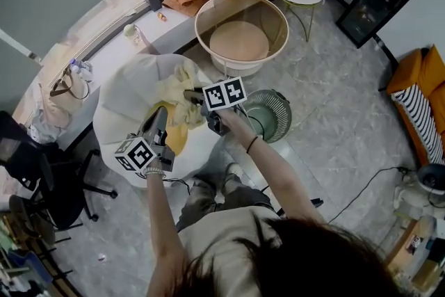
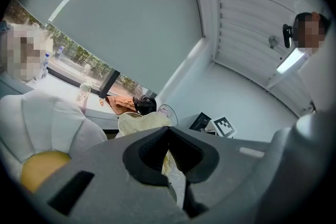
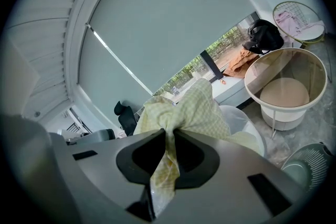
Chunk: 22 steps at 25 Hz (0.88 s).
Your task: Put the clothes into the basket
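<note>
**Operator:** Where is the cloth, and what have my grippers got?

**Spotter:** The pale yellow checked garment point(image 1: 175, 88) hangs between your two grippers on the near side of the basket point(image 1: 277, 21), above the white petal seat point(image 1: 118, 104). Your right gripper point(image 3: 168, 135) has its jaws pressed onto a bunched fold of it. Your left gripper point(image 2: 167, 132) pinches a thinner strip.

**Operator:** How do I carry it over well?

**Spotter:** I'd say raise both hands together until the hanging cloth would clear the basket's rim. Travel at one pace, because the thin left pinch looks the likelier one to slip if the cloth is tugged. Stop over the basket's middle and lower the cloth inside before you let go.

**Operator:** What can't you make out?

**Spotter:** In the head view your grippers and arms cover the garment's lower edge, so I cannot tell whether it touches the seat. In the left gripper view the cloth blocks the basket entirely. The basket's near inner wall is hidden too; the part of its floor that shows looks bare.
</note>
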Available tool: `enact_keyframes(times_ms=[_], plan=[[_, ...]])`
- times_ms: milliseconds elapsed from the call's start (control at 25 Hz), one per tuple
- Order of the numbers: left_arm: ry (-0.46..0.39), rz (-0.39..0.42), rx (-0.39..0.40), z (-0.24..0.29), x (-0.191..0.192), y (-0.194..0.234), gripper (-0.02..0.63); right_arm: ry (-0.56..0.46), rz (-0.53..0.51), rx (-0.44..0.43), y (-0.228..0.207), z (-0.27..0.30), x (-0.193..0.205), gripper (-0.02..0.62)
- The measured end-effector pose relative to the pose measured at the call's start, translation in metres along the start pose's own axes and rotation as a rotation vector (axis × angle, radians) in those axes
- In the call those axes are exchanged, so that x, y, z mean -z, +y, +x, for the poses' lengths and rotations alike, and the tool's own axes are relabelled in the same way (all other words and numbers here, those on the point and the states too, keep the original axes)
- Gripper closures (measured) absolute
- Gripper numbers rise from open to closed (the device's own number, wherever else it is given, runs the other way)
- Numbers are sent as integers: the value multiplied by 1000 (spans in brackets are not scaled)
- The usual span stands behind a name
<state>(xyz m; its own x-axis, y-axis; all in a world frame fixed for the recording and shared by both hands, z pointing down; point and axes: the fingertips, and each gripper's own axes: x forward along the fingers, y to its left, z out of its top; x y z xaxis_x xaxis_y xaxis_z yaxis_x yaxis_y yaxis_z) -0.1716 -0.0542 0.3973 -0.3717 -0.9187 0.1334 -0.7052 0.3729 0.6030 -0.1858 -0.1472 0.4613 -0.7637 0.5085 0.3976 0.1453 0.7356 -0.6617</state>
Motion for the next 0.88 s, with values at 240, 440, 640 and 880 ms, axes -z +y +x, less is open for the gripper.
enact_keyframes(times_ms=[240,440,640,880], plan=[[38,18,46,31,12,-26,595,-37,33,21,-24,-32,-6,548],[79,40,100,61,21,-50,595,-74,51,58,-46,-60,-16,548],[145,52,159,83,33,-60,595,-121,56,112,-61,-81,-23,548],[228,69,242,123,48,-80,595,-181,83,190,-93,-119,-27,548]])
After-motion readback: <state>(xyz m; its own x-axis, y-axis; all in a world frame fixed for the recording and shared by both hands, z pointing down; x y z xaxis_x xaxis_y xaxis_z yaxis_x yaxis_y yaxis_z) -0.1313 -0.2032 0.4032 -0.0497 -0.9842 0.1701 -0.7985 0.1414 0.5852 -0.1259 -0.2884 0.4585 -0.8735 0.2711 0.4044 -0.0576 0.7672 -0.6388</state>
